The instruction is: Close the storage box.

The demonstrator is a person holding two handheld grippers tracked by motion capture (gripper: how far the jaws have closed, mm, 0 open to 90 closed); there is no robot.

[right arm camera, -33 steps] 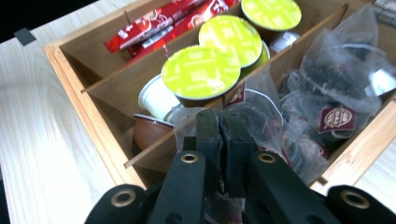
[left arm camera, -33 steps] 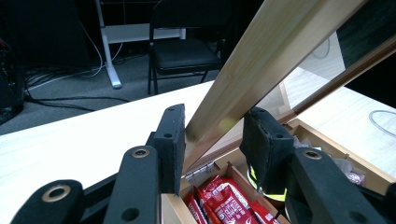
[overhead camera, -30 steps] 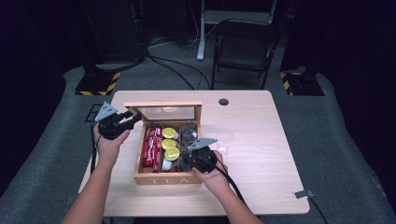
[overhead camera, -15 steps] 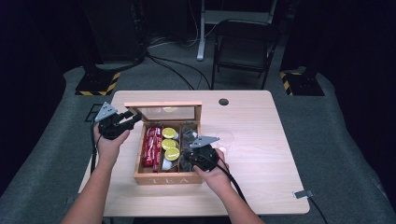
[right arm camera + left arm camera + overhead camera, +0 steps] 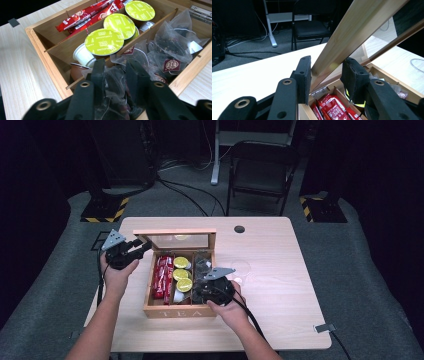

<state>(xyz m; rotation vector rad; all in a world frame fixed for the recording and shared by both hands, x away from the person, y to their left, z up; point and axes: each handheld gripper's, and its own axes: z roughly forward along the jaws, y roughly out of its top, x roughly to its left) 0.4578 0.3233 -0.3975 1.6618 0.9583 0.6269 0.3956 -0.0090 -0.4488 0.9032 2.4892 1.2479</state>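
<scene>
- Left tongs (image 5: 325, 75) clamp the raised glass-paned wooden lid (image 5: 352, 32) by its edge.
- Right tongs (image 5: 115, 72), jaws just opening, straddle a clear mesh tea bag (image 5: 112, 82) in the "TEA" wooden box (image 5: 177, 311), right compartment.
- Green capsules (image 5: 103, 41) read "CAPPUCCINO".
- Worktop (image 5: 280, 270) to the right lies open.

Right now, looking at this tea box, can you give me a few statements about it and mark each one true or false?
1. The left gripper is clamped on the lid of the tea box, holding it up. True.
2. The green-topped capsules sit in the middle compartment. True.
3. The red packets lie in the right-hand compartment. False: they lie in the left one.
4. The right gripper is over the red packets. False: it is in the compartment of clear tea bags, one bag between its just-opened jaws.
5. The chair stands on the table. False: it stands on the floor behind it.
</scene>
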